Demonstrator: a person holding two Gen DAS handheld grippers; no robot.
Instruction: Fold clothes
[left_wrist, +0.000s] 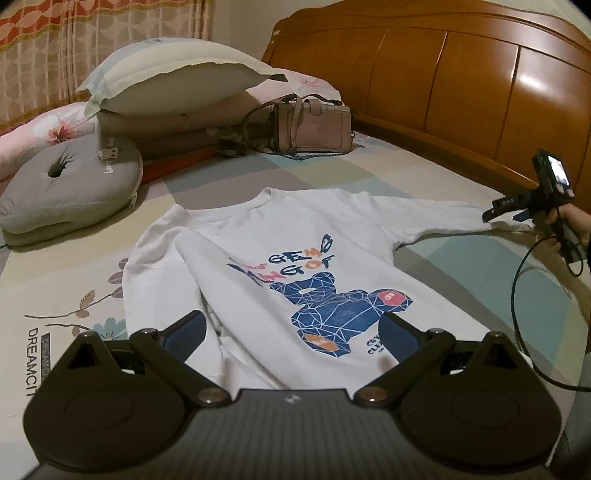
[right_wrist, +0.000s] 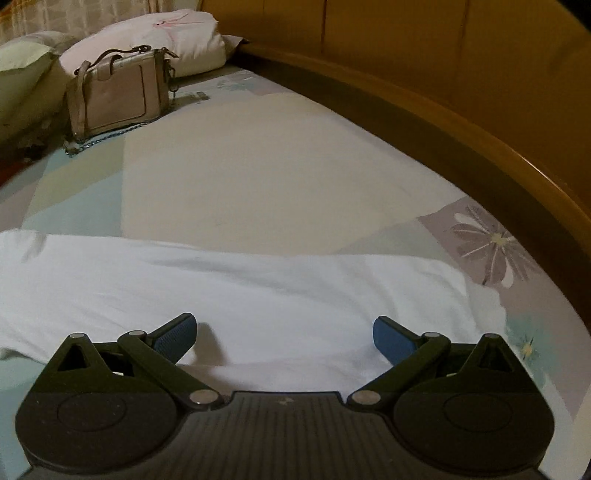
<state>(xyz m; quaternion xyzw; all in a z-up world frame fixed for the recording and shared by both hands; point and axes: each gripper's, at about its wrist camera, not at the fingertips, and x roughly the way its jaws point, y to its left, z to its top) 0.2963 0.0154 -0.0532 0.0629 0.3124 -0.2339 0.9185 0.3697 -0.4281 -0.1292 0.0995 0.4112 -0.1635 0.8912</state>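
White sweatshirt (left_wrist: 280, 266) flat on bed (left_wrist: 436, 177), soft, light, limp; take it at sleeve cuff or hem edge. Left gripper (left_wrist: 291, 332) fingers spread wide, empty, hovering over the lower body, print between them. Right gripper (right_wrist: 284, 334) fingers also spread, empty, low over the outstretched sleeve (right_wrist: 258, 288).

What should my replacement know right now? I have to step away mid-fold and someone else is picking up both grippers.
Left gripper: open, empty, hovering over the hem of the white sweatshirt.
Right gripper: open, empty, over the outstretched right sleeve near the cuff.
The sweatshirt lies print-up on the bed, collar toward the pillows. Its left sleeve is already folded across the chest.
Left to do: fold the right sleeve in, then fold the body up.
The handbag and grey cushion sit clear of the shirt.
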